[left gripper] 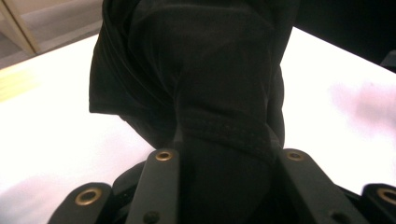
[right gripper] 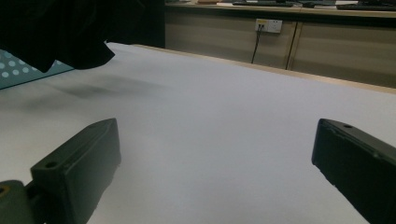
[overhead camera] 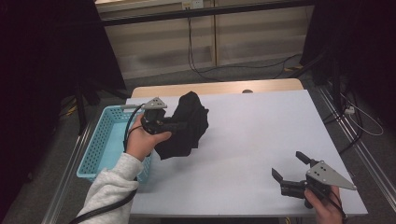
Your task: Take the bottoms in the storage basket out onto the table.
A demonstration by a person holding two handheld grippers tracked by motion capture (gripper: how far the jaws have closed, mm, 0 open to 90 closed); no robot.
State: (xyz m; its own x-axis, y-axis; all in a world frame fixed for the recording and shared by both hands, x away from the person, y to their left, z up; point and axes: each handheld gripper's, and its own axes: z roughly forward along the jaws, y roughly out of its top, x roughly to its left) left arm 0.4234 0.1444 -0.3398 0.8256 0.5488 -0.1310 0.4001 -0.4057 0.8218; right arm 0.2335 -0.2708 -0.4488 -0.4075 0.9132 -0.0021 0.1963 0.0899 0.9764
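Cloth: we're looking at a black cloth (overhead camera: 187,123), soft and matte, bunched into a lumpy, drooping wad with deep folds; up close in the left gripper view (left gripper: 201,84) a stitched hem is running across it.
Where it's sitting: it's hanging off the left hand-held gripper (overhead camera: 180,125) over the left part of the table (overhead camera: 261,135), just beside the basket, lower edge drooping toward the tabletop; we can't tell if it's touching.
Left hand-held gripper: its black jaws are clamping a thick fold of the cloth, fabric bulging out between them.
Right hand-held gripper: it (overhead camera: 289,166) is sitting low near the table's front right corner, blocky matte jaws spread wide with nothing between them, grey three-cornered plate on top.
Basket: light blue plastic basket (overhead camera: 100,140), rectangular, perforated walls, at the table's left edge.
Table: smooth, flat, pale surface, slightly glossy.
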